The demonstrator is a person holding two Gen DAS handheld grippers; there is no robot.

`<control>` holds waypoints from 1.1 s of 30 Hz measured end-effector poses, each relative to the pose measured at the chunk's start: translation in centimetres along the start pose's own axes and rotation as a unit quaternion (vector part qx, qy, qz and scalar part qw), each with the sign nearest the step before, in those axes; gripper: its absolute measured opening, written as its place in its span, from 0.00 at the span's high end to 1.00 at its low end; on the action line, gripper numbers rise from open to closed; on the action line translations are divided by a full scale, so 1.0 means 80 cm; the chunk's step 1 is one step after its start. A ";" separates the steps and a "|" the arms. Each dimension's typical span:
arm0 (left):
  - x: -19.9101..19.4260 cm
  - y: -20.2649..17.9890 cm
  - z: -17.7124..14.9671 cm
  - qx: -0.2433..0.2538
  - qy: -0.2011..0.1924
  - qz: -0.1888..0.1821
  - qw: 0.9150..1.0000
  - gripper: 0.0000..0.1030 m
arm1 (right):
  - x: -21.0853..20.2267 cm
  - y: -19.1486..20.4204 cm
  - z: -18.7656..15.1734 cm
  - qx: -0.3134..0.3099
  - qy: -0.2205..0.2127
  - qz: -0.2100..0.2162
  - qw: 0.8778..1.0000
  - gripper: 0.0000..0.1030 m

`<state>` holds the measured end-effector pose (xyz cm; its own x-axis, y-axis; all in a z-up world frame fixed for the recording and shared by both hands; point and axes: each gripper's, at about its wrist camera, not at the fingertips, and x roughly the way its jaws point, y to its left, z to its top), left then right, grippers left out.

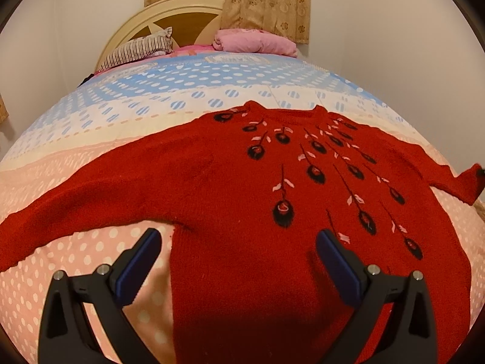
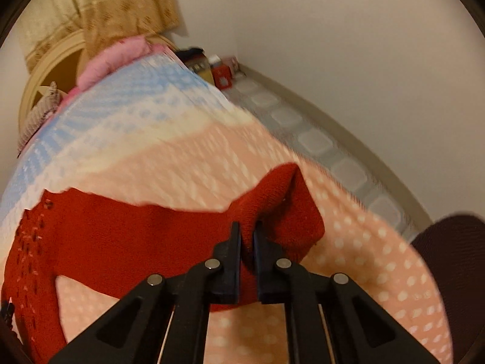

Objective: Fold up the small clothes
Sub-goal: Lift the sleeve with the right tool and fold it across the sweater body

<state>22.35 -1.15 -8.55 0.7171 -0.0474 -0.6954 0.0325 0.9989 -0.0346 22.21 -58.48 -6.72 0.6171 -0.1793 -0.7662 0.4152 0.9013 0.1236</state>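
A red knit sweater [image 1: 242, 182] with dark feather motifs lies face up on the bed, collar toward the headboard, both sleeves spread out. My left gripper [image 1: 239, 236] is open, hovering above the sweater's lower left side edge, one finger over the bedspread and one over the body. My right gripper [image 2: 246, 227] is shut on the cuff end of the sweater's right sleeve [image 2: 272, 206], which is lifted and bunched above the bed. The lifted cuff also shows in the left wrist view [image 1: 466, 185]. The sweater's body [image 2: 30, 257] sits at the left of the right wrist view.
A polka-dot bedspread [image 1: 91, 139] in pink, cream and blue covers the bed. A striped pillow [image 1: 136, 50] and a pink blanket [image 1: 254, 41] lie by the headboard. A wall and tiled floor [image 2: 315, 142] run along the right side. A dark chair [image 2: 454, 261] stands at the right.
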 end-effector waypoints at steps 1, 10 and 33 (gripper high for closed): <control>-0.001 0.000 0.000 -0.002 -0.001 -0.001 1.000 0.00 | -0.007 0.007 0.005 -0.006 -0.005 0.002 1.000 0.94; -0.011 0.012 -0.001 -0.016 -0.010 -0.014 1.000 0.00 | -0.060 0.110 0.041 -0.082 -0.040 0.028 0.995 0.94; -0.007 0.037 -0.013 -0.044 -0.003 -0.032 0.999 0.00 | -0.134 0.397 0.032 -0.268 -0.087 0.131 0.950 0.94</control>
<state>21.33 1.84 -9.00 0.7193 -0.1115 -0.6857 0.0181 0.9897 -0.1420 30.52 -28.96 7.02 0.7733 0.0586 -0.6313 -0.1393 0.9871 -0.0790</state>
